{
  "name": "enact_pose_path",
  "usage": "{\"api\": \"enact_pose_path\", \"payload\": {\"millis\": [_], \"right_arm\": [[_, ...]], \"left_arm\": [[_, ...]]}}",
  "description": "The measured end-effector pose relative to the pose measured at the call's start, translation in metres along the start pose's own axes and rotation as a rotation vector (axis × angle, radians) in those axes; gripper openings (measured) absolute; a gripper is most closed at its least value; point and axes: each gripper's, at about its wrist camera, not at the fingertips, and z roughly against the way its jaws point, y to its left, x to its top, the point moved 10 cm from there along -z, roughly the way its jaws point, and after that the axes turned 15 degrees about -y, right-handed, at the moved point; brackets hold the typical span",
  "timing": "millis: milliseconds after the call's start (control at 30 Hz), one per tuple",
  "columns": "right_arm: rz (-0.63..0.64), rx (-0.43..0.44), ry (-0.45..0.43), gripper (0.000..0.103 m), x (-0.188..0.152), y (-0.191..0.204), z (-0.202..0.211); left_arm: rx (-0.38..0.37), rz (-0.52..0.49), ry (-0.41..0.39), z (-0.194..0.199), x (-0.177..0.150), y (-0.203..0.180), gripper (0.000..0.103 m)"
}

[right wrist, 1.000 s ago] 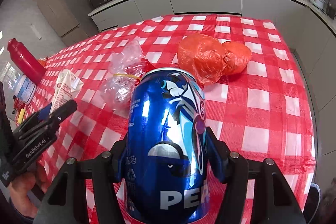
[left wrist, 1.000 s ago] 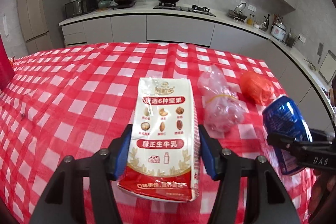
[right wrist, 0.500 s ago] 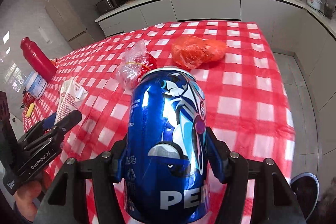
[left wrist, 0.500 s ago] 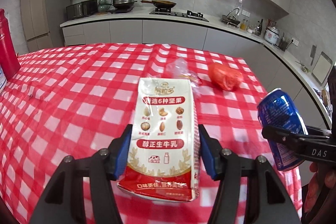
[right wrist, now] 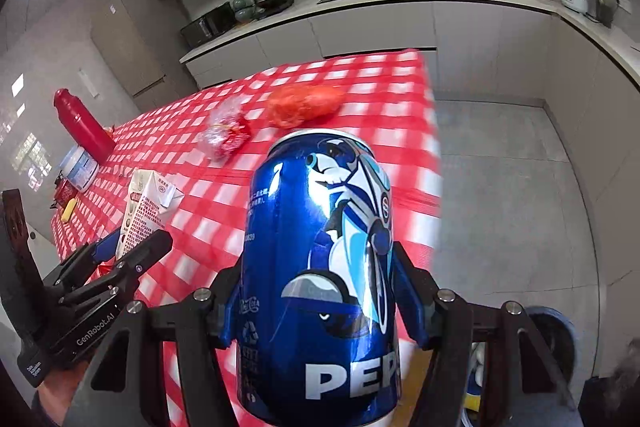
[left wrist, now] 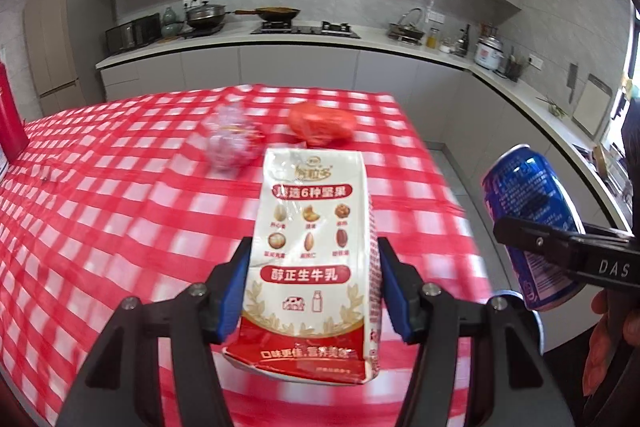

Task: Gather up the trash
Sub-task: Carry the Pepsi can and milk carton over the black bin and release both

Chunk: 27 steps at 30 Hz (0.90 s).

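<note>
step: carry to bin, both loads in hand | left tool clamped on carton, held over table | right tool clamped on can, off table edge | bin likely at floor lower right | next: lower, release over it | two bags still on table

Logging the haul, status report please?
Left gripper shut on milk carton. Right gripper shut on Pepsi can. Orange bag, clear bag on table. Nothing blocking.
</note>
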Motion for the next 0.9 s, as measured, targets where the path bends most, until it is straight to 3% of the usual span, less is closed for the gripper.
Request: {"api": "enact_pose_path", "payload": {"millis": [267, 500, 700, 900], "right_arm": [[-0.039, -0.088, -0.018, 0.065, -0.012, -0.105, 0.063], [-0.095, -0.178, 0.015, 0.065, -0.052, -0.209, 0.103], [-0.136, -0.221, 0.067, 0.065, -0.097, -0.271, 0.111], [-0.177, -0.190, 0.136, 0.065, -0.147, -0.304, 0.082]], "left_arm": [[-0.105, -0.030, 0.003, 0.009, -0.013, -0.107, 0.060], [-0.206, -0.081, 0.036, 0.008, -0.042, -0.207, 0.060], [-0.257, -0.112, 0.088, -0.001, -0.077, -0.265, 0.060], [-0.246, -0.115, 0.145, -0.010, -0.118, -0.286, 0.060]]}}
